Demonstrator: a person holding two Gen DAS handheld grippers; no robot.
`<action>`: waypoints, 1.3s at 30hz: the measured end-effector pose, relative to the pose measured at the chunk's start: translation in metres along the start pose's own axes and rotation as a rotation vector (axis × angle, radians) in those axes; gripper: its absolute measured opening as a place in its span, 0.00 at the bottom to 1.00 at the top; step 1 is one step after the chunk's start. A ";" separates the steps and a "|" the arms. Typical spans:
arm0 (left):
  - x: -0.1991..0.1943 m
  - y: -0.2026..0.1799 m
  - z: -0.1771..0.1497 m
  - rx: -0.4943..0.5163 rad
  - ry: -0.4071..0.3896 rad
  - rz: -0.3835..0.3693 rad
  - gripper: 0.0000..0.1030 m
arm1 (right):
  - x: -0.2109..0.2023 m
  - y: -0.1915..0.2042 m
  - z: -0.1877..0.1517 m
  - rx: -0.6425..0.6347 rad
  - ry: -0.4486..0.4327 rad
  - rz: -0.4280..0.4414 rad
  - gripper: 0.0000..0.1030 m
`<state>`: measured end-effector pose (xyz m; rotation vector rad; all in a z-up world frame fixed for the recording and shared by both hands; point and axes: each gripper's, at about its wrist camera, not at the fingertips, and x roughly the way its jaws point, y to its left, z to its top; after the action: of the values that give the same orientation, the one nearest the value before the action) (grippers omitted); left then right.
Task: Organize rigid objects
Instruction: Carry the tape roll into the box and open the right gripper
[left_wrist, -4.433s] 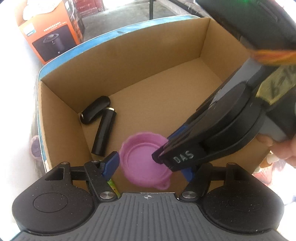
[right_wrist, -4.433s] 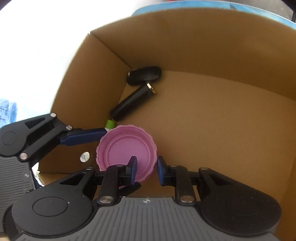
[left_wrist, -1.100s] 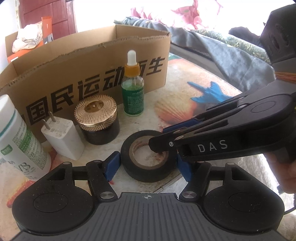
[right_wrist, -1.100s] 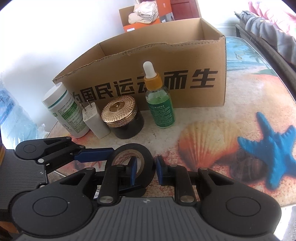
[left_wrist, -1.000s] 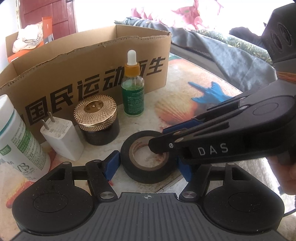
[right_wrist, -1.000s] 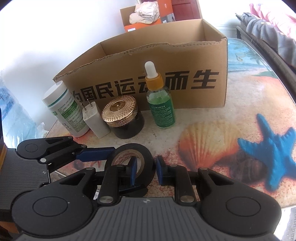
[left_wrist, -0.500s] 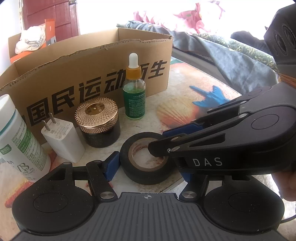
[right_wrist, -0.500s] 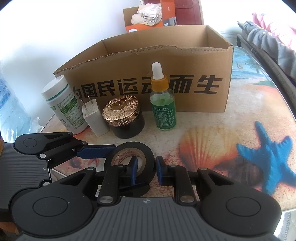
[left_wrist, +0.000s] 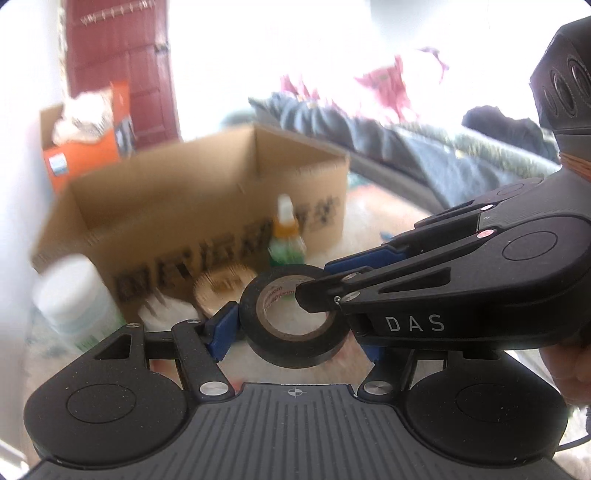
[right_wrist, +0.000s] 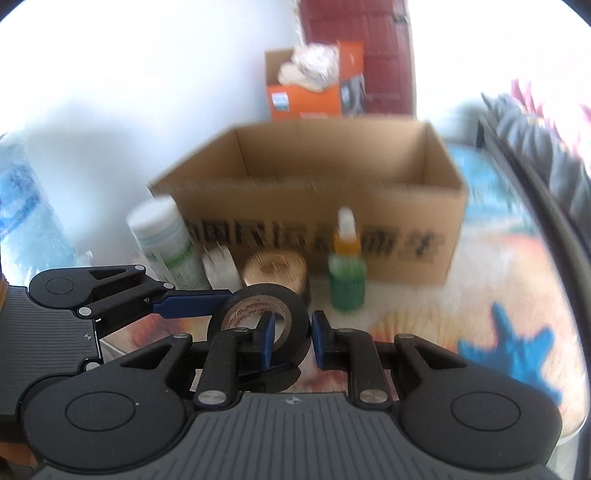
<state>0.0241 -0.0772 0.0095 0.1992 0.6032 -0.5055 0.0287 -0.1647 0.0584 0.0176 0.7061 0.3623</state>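
Observation:
A black tape roll (left_wrist: 295, 350) (right_wrist: 258, 290) hangs above the table with both grippers on it. My left gripper (left_wrist: 297, 339) (right_wrist: 258, 332) spans the roll's outer width; its left blue pad (left_wrist: 221, 328) touches the rim, and the other pad is hidden behind the right gripper. My right gripper (right_wrist: 293, 339) (left_wrist: 317, 280) pinches the roll's wall, with one finger inside the hole and one outside. Behind stands the open cardboard box (left_wrist: 207, 206) (right_wrist: 314, 192); its contents are out of sight.
Lined up in front of the box are a white bottle (right_wrist: 166, 240), a white charger (right_wrist: 221, 269), a gold-lidded jar (right_wrist: 275, 267) and a green dropper bottle (right_wrist: 347, 280). An orange box (right_wrist: 303, 99) stands behind. The tabletop (right_wrist: 498, 288) has a seashell print.
Both grippers have risen together and lifted the tape roll off the table. The views have tipped upward, and the box's inner walls now show.

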 end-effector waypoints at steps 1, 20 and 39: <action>-0.005 0.001 0.005 0.002 -0.020 0.013 0.64 | -0.004 0.002 0.007 -0.015 -0.020 0.005 0.23; 0.081 0.128 0.128 -0.145 0.177 -0.009 0.65 | 0.101 -0.015 0.174 -0.110 0.095 0.142 0.23; 0.227 0.195 0.134 -0.251 0.547 0.033 0.64 | 0.287 -0.086 0.185 0.141 0.435 0.238 0.22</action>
<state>0.3494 -0.0423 -0.0082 0.1070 1.1871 -0.3358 0.3755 -0.1312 0.0071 0.1616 1.1643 0.5515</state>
